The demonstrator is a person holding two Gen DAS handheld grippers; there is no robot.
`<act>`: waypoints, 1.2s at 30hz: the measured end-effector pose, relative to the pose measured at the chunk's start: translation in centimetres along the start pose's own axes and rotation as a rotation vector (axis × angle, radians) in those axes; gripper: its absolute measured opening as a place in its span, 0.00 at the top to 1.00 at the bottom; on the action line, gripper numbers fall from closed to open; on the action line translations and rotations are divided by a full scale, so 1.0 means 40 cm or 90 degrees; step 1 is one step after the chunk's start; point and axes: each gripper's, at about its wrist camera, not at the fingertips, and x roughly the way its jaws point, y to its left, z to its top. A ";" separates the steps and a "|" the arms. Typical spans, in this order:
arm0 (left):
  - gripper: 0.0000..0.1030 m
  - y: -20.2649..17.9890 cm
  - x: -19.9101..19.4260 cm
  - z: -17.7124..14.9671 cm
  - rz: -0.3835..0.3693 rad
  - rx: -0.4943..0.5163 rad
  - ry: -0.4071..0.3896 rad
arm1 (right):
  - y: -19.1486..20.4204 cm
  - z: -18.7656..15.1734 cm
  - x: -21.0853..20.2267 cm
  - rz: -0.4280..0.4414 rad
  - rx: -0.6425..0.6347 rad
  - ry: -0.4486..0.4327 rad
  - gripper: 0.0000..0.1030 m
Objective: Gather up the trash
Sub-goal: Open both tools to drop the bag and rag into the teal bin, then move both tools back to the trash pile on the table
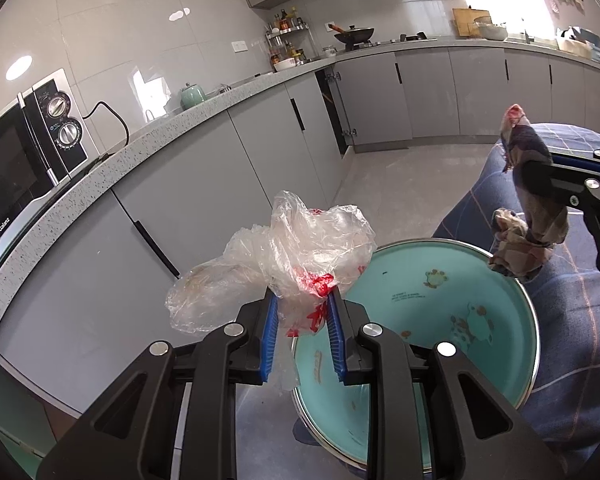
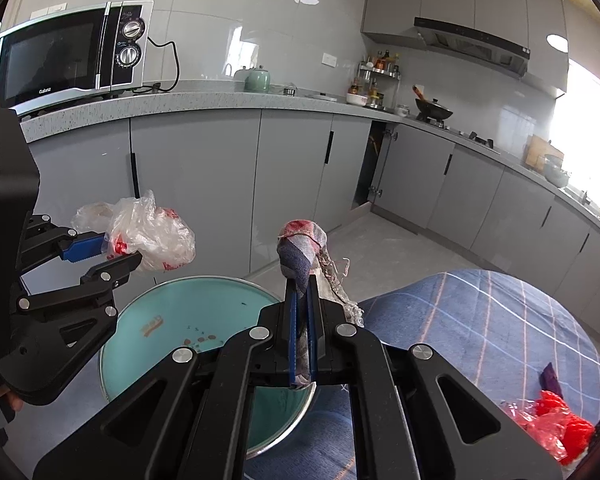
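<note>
Both hands are loaded over the teal basin (image 1: 440, 320). The left gripper (image 1: 302, 336) has its fingers pinched on a crumpled plastic bag (image 1: 292, 256): featherlight, slick, best held at the bunched neck. The right gripper (image 2: 302, 344) is clamped tight on a limp checked rag (image 2: 300, 256), soft and floppy. More red wrapper (image 2: 552, 424) lies on the blue cloth's near right edge.

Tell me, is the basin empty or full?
Empty: the basin shows its bare printed bottom; the bag hangs above it, held.
</note>
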 end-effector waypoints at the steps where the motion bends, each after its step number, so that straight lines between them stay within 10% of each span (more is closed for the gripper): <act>1: 0.77 0.000 0.003 0.000 -0.001 0.000 0.001 | 0.000 -0.001 0.002 0.001 0.001 0.000 0.95; 9: 0.66 0.000 0.007 -0.003 -0.006 -0.001 0.004 | -0.001 -0.004 0.009 0.009 0.011 -0.005 0.93; 12: 0.52 -0.005 0.007 -0.007 -0.009 0.001 0.003 | -0.011 -0.005 0.006 0.018 0.029 -0.010 0.63; 25: 0.39 -0.013 -0.022 -0.017 -0.002 -0.007 0.000 | -0.058 -0.017 -0.051 -0.012 0.067 -0.002 0.52; 36: 0.27 -0.162 -0.187 0.006 -0.074 0.041 -0.069 | -0.199 -0.123 -0.295 -0.130 0.079 0.001 0.45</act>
